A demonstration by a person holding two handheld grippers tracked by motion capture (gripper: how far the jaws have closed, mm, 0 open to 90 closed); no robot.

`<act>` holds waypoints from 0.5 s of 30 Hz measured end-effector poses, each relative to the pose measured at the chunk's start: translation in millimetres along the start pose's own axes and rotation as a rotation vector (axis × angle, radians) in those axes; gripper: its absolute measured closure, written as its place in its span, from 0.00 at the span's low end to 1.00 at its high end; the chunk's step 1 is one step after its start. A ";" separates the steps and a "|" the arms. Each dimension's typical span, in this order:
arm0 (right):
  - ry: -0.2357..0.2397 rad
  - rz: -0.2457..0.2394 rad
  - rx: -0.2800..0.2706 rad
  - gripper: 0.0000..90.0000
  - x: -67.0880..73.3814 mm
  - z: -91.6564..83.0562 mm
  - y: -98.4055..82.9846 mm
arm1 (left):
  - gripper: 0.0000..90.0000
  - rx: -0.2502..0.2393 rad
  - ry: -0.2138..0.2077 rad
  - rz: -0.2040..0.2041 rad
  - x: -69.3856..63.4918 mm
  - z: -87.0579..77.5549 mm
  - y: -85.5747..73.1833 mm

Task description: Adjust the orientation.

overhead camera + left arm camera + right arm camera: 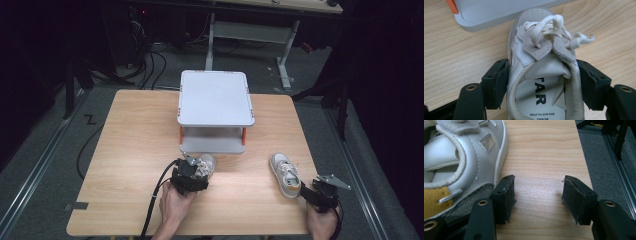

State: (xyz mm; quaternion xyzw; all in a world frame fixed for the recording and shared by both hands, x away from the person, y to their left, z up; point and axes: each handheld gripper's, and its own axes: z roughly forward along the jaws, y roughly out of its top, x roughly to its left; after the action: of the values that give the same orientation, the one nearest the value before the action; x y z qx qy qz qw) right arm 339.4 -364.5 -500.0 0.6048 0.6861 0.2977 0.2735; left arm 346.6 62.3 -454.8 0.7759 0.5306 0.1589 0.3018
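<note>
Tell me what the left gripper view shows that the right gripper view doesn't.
Left gripper view alone: the left gripper straddling a white shoe, its knotted laces, the printed insole, and the grey rack's edge. Right gripper view alone: the right gripper open over bare wood, beside another shoe with a yellow heel lining, plus the floor. Both: the wooden table.

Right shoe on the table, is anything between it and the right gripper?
Nothing visible. The right gripper sits open over bare table, and the right shoe lies just beside its left jaw, outside the gap, touching or nearly touching it.
</note>
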 end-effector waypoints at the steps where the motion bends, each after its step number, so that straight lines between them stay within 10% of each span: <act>1: 0.000 0.000 0.000 0.48 0.0 0.0 0.0 | 0.35 0.003 0.002 0.001 -0.3 0.0 0.1; 15: 0.000 0.000 0.000 0.48 -0.1 0.0 0.0 | 0.32 0.032 -0.066 -0.020 -3.2 -0.1 1.4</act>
State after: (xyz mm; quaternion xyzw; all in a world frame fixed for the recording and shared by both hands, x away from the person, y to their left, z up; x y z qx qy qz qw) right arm 339.4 -364.6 -500.0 0.6045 0.6862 0.2979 0.2736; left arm 346.4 59.0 -453.6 0.7801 0.5306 0.1217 0.3084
